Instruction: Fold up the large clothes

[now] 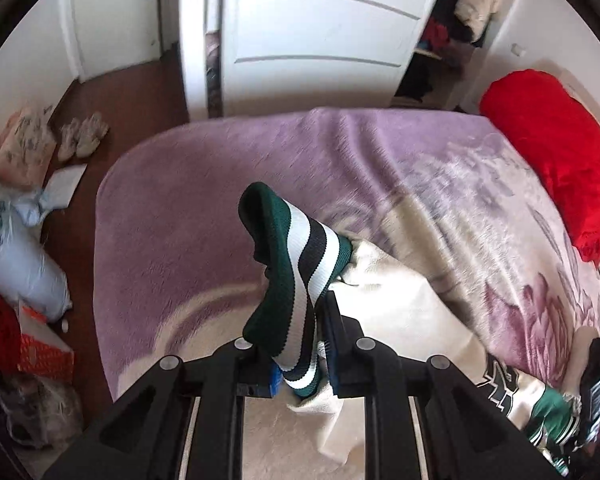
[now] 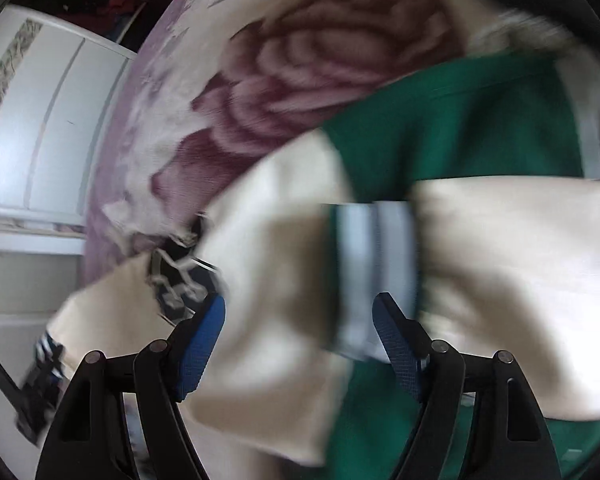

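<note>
A cream and green jacket (image 1: 392,296) lies on the bed. My left gripper (image 1: 296,336) is shut on its striped green, white and black cuff (image 1: 296,248), which sticks up above the fingers, with the cream sleeve trailing right. In the right wrist view the picture is blurred: my right gripper (image 2: 300,320) is open just above the jacket (image 2: 480,240), its blue pads (image 2: 202,344) either side of a striped band (image 2: 372,248) on the cream and green cloth. The other gripper (image 1: 596,384) shows at the lower right of the left wrist view.
The bed has a lilac flowered blanket (image 1: 220,184). A red pillow (image 1: 556,152) lies at its far right. A white wardrobe (image 1: 316,28) stands beyond the bed. Bags, boxes and slippers (image 1: 84,136) lie on the brown floor at left.
</note>
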Demonstrator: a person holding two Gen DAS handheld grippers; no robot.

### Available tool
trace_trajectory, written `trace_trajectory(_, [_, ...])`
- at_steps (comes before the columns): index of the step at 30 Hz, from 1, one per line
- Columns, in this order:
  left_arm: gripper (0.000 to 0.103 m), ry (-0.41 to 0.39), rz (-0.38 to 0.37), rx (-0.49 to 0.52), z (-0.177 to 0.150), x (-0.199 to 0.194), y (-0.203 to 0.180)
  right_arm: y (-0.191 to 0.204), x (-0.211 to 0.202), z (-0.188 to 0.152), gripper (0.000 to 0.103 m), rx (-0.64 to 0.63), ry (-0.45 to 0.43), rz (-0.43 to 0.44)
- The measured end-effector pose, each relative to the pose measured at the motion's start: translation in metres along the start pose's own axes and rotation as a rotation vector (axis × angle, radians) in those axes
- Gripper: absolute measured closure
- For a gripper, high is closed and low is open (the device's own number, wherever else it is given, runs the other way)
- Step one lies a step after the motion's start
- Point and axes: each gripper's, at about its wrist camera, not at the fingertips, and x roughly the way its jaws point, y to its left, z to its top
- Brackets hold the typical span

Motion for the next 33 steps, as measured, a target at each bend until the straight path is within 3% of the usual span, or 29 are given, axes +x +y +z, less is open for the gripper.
trace_trajectory(3, [0.089, 0.040, 0.019, -0.050, -0.007, 0.007, 0.010, -0.060, -0.048, -0.025, 0.025, 0.107, -0.052, -0.086])
trace_trajectory(7, [0.089, 0.066, 0.035, -0.062, -0.011, 0.016, 0.008, -0.191, -0.127, -0.075, 0.026, 0.495, -0.198, -0.223])
trace_trajectory(9, [0.089, 0.063, 0.044, -0.047, -0.009, 0.017, 0.002, -0.261, -0.163, -0.108, 0.036, 0.720, -0.307, -0.283])
trace_trajectory(10, [0.089, 0.063, 0.042, -0.042, -0.007, 0.017, -0.001, -0.293, -0.175, -0.124, 0.050, 0.805, -0.351, -0.322])
trace_trajectory(11, [0.089, 0.062, 0.042, -0.036, -0.006, 0.016, -0.005, -0.327, -0.179, -0.138, 0.054, 0.868, -0.369, -0.361])
trace_trajectory(12, [0.089, 0.062, 0.044, -0.031, -0.005, 0.016, -0.009, -0.354, -0.173, -0.148, 0.062, 0.903, -0.318, -0.400])
trace_trajectory(13, [0.089, 0.062, 0.040, -0.029, -0.004, 0.015, -0.010, -0.380, -0.157, -0.161, 0.063, 0.951, -0.215, -0.425])
trace_trajectory(14, [0.089, 0.063, 0.038, -0.020, -0.004, 0.013, -0.014, -0.401, -0.135, -0.176, 0.063, 1.003, -0.114, -0.342])
trace_trajectory(15, [0.089, 0.062, 0.043, -0.011, -0.003, 0.012, -0.018, -0.408, -0.123, -0.182, 0.064, 0.995, -0.051, -0.295])
trace_trajectory(18, [0.089, 0.047, 0.046, 0.028, -0.003, 0.005, -0.028, -0.391, -0.145, -0.166, 0.064, 0.834, -0.062, -0.385])
trace_trajectory(22, [0.089, 0.045, 0.049, 0.042, -0.003, 0.001, -0.034, -0.375, -0.208, -0.142, 0.062, 0.815, -0.358, -0.363])
trace_trajectory(24, [0.089, 0.051, 0.040, 0.031, -0.003, 0.000, -0.036, -0.393, -0.207, -0.115, 0.062, 0.853, -0.431, -0.289])
trace_trajectory(26, [0.089, 0.048, 0.025, 0.022, -0.002, -0.003, -0.039, -0.403, -0.169, -0.085, 0.062, 0.897, -0.397, -0.177])
trace_trajectory(28, [0.089, 0.031, 0.015, 0.039, 0.000, -0.009, -0.047, -0.406, -0.124, -0.052, 0.062, 0.879, -0.281, -0.065])
trace_trajectory(29, [0.089, 0.015, 0.010, 0.057, 0.001, -0.014, -0.052, -0.399, -0.110, -0.038, 0.061, 0.857, -0.230, -0.108])
trace_trajectory(32, [0.089, -0.029, -0.023, 0.100, 0.006, -0.034, -0.070, -0.359, -0.114, -0.019, 0.057, 0.721, -0.228, -0.210])
trace_trajectory(33, [0.089, -0.048, -0.037, 0.119, 0.007, -0.043, -0.077, -0.342, -0.117, -0.017, 0.045, 0.668, -0.224, -0.230])
